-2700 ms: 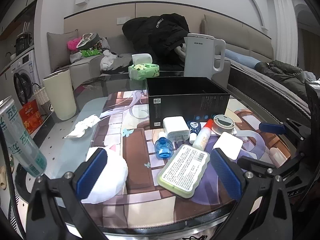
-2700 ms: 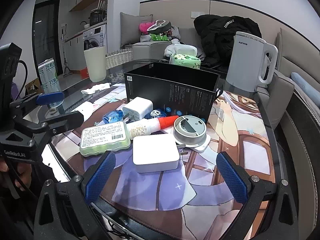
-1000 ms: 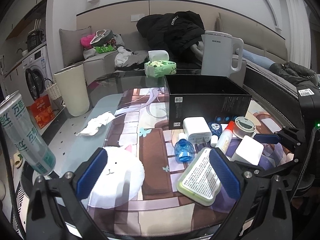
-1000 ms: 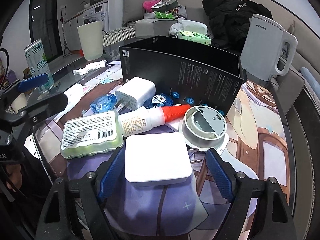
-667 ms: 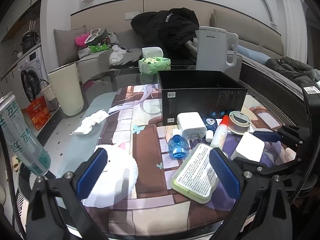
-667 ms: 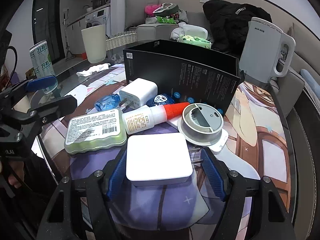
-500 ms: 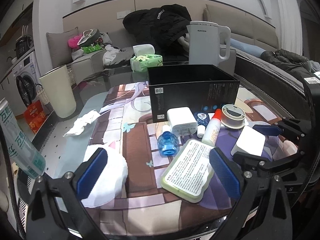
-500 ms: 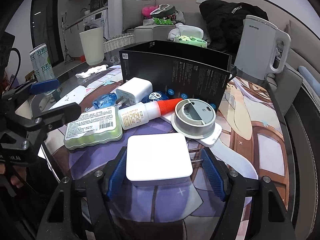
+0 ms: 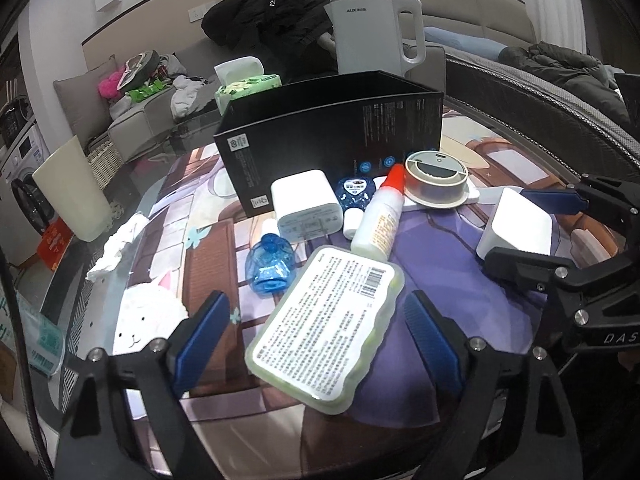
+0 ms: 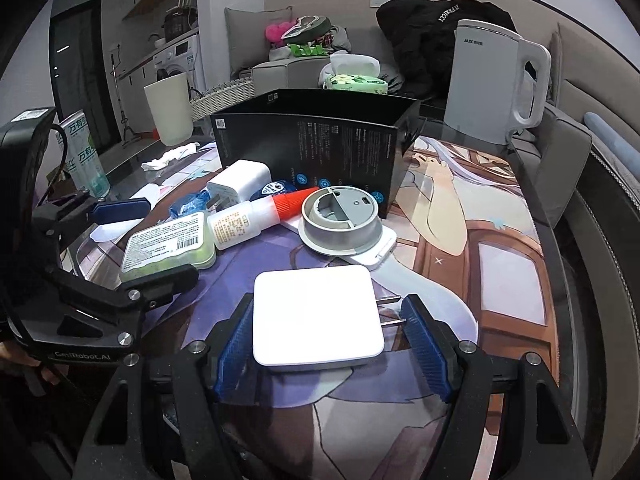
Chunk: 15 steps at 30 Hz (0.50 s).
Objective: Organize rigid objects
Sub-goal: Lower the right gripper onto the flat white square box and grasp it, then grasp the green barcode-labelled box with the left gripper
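A living room runs behind: a beige sofa [image 10: 280, 68] strewn with clothes at 11 o'clock in the right wrist view, a black jacket [image 10: 424, 32] at 12, a washing machine [image 10: 176, 52] at 10. In front, a glass table [image 10: 560, 248] carries a printed mat [image 10: 460, 208]. On the table at 1 o'clock stands a white kettle [image 10: 492, 80]; at 10, a cream cup [image 10: 168, 112] and a green can [image 10: 84, 152].

At mid-mat the open black box [image 9: 332, 136] stands upright. Before it lie a grey round holder [image 10: 340, 216], a glue bottle [image 10: 256, 216] with a red cap, a small white charger [image 9: 306, 204] and a blue bottle [image 9: 270, 266].

The left gripper [image 9: 316, 332] has its jaws apart, just closing in on either side of the green case [image 9: 326, 328] at 6 o'clock in its view; neither pad touches it. The right gripper [image 10: 332, 348] straddles the flat white adapter [image 10: 316, 316] at 6 o'clock; its left pad looks against the edge, the right stands off past the prongs, so a grip cannot be told.
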Tool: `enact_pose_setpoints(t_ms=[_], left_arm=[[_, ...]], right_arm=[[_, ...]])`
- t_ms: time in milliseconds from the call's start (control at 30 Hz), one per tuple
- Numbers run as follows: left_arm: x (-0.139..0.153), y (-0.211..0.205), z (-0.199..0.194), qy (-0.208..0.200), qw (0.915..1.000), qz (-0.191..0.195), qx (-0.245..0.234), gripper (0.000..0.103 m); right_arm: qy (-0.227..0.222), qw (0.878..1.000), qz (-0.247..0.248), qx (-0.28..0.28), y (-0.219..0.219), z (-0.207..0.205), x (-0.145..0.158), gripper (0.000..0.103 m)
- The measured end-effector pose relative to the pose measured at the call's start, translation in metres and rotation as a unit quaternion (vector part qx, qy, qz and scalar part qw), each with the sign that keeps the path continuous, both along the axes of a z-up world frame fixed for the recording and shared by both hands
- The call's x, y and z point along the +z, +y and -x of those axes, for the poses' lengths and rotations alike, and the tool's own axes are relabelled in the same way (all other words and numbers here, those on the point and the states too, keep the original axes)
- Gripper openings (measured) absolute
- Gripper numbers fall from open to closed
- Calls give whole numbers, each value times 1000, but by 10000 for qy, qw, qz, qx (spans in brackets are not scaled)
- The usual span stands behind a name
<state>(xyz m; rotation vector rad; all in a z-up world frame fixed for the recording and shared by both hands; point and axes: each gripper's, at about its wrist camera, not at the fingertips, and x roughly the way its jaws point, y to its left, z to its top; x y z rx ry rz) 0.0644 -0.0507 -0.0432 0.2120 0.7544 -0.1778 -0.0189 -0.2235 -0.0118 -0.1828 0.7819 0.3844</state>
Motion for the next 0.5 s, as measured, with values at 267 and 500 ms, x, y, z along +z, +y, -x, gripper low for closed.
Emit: enact_pose_setpoints(t_ms=[267, 500], left_arm=[[4, -10, 4, -6, 9997, 50, -226, 58], [10, -7, 8, -59, 9992, 273, -288, 52]], right_arm=[[6, 10000, -5, -10, -5, 2, -2, 73], [-20, 10000, -10, 0, -5, 3, -2, 73]])
